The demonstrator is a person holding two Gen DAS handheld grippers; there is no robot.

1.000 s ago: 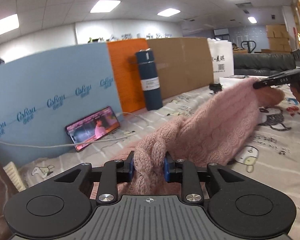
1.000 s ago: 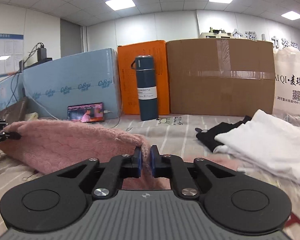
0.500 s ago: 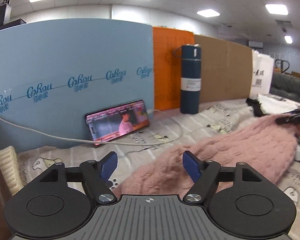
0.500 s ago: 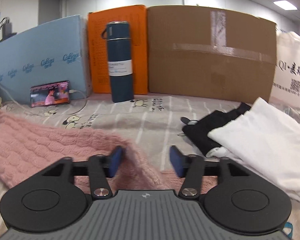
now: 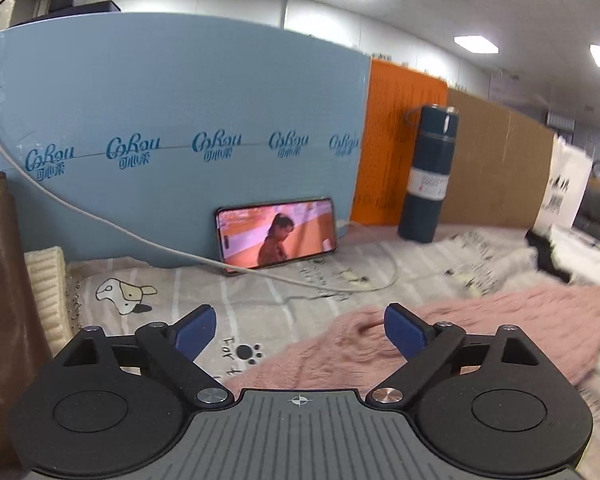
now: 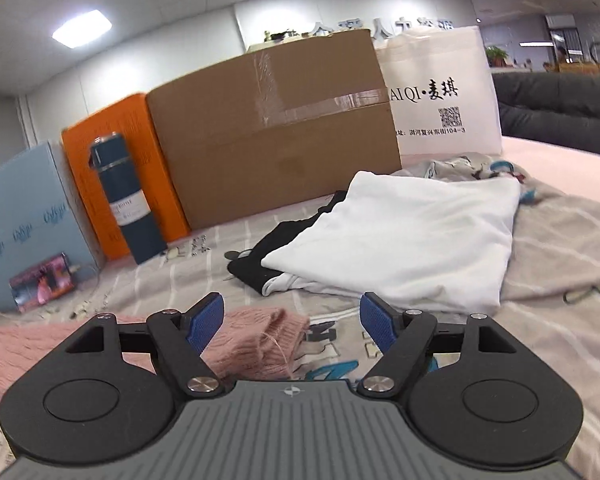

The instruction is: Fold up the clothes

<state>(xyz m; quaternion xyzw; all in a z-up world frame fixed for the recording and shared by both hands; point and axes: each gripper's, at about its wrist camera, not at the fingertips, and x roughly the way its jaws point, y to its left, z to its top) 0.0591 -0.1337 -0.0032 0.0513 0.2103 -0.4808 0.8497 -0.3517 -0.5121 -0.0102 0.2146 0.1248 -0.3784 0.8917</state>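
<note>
A pink knitted sweater point(image 5: 480, 332) lies folded flat on the grey printed bedsheet point(image 5: 260, 292). My left gripper point(image 5: 300, 330) is open and empty, just above the sweater's left end. In the right wrist view the sweater point(image 6: 256, 336) lies low at the left. My right gripper point(image 6: 292, 318) is open and empty above the sweater's right end. A white garment point(image 6: 412, 240) lies on a black garment point(image 6: 268, 252) further back.
A phone point(image 5: 276, 236) with a cable leans on a blue box point(image 5: 172, 128). A dark blue flask point(image 5: 428, 176), an orange box point(image 5: 396, 152), a cardboard box point(image 6: 276, 132) and a white bag point(image 6: 440, 92) line the back. A brown cushion point(image 5: 0, 300) stands at the left.
Both grippers opened and let go of the sweater, which dropped flat onto the sheet. Both grippers then pulled back and swung, the left one to the left, the right one to the right.
</note>
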